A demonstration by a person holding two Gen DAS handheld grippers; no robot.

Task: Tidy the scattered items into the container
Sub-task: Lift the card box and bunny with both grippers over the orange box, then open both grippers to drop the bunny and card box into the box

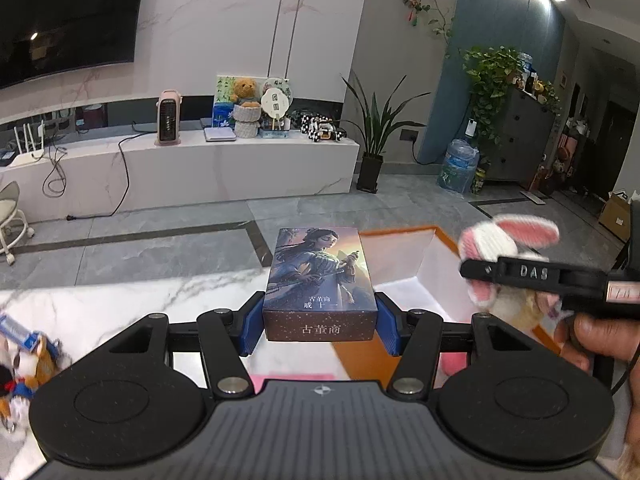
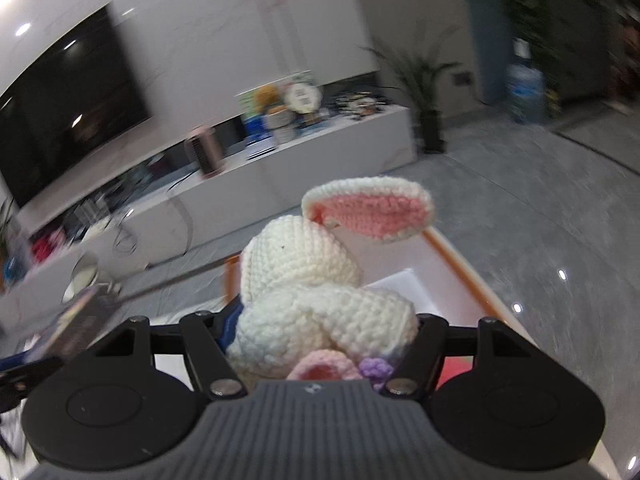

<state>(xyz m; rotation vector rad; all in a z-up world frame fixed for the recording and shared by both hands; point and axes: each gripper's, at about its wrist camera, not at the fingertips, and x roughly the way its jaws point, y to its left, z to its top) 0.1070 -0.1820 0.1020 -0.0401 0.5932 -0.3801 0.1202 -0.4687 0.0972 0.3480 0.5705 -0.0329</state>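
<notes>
Left wrist view: left gripper (image 1: pixel 320 320) clamping a printed card box (image 1: pixel 320 280) at centre frame, blue pads (image 1: pixel 251 328) pressing both short sides, jaws standing at a middling width around it. Hovering over the marbled table (image 1: pixel 120 304), with the orange-rimmed white container (image 1: pixel 400 264) lying open just right of the box. At right edge, right gripper (image 1: pixel 532 280) carrying a crocheted rabbit (image 1: pixel 492 240) above the container's right rim, a hand (image 1: pixel 600 336) gripping its handle. Small toys (image 1: pixel 28 360) lying blurred at lower left.

Right wrist view: right gripper (image 2: pixel 324 332) squeezing the crocheted rabbit (image 2: pixel 312 280) between its jaws at centre, pink-lined ear sticking up and right. Container (image 2: pixel 452 264) showing behind and below the rabbit, toward the right. Card box (image 2: pixel 76 328) appearing blurred at left edge.
</notes>
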